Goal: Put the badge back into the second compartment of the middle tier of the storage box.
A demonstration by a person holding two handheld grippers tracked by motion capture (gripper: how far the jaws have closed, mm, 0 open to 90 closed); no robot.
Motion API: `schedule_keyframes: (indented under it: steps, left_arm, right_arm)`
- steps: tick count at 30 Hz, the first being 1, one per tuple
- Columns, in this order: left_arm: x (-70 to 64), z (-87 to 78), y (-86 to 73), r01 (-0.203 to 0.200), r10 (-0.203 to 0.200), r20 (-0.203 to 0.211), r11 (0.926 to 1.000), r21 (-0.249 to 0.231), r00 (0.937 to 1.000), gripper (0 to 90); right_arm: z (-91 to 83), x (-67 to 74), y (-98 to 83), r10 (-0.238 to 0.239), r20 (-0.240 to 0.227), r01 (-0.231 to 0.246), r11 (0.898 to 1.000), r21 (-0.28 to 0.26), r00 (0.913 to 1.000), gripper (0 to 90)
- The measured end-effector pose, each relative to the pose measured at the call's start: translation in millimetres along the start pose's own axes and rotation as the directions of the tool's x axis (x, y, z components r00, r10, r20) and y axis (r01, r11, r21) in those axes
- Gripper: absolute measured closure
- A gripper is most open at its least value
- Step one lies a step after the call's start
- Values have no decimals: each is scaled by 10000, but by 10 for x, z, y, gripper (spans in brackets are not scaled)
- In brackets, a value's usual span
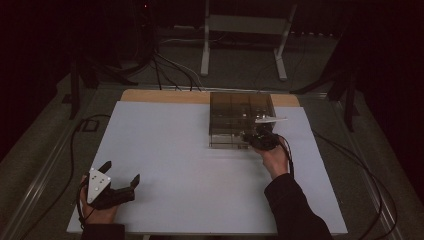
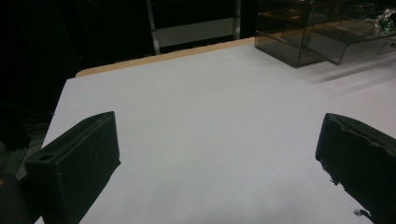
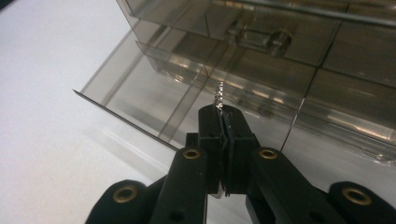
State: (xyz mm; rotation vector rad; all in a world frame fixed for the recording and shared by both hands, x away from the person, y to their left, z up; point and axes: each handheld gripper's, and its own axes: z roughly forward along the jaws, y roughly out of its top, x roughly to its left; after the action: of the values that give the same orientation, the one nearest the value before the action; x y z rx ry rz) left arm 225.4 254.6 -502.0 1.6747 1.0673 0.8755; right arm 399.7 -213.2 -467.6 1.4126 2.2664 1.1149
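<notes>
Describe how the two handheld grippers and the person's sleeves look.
Both grippers are black. The left gripper carries a grey three-cornered plate with pale dots on top, and its jaws are blocky wedges. The right gripper has narrow jaws on linkage arms with brass-coloured rivets. A dark cable trails from each. The sleeves are dark.

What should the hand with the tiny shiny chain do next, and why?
Probably lower the chain into the open drawer and let go: the right gripper pinches it right above that drawer, while the left gripper rests open, far away.
</notes>
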Motion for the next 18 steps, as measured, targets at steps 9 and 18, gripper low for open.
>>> schedule_keyframes:
  steps: [9,18]
  left_arm:
    - [-1,2,0,-6,6,7,10000,5,10000,5]
    - [-1,4,-1,-5,5,7,10000,2,10000,5]
  right_arm:
    - [60,-21,-10,162,17,-162,9995,274,9999,886]
    - [84,-27,-8,306,90,-309,9990,308,9995,802]
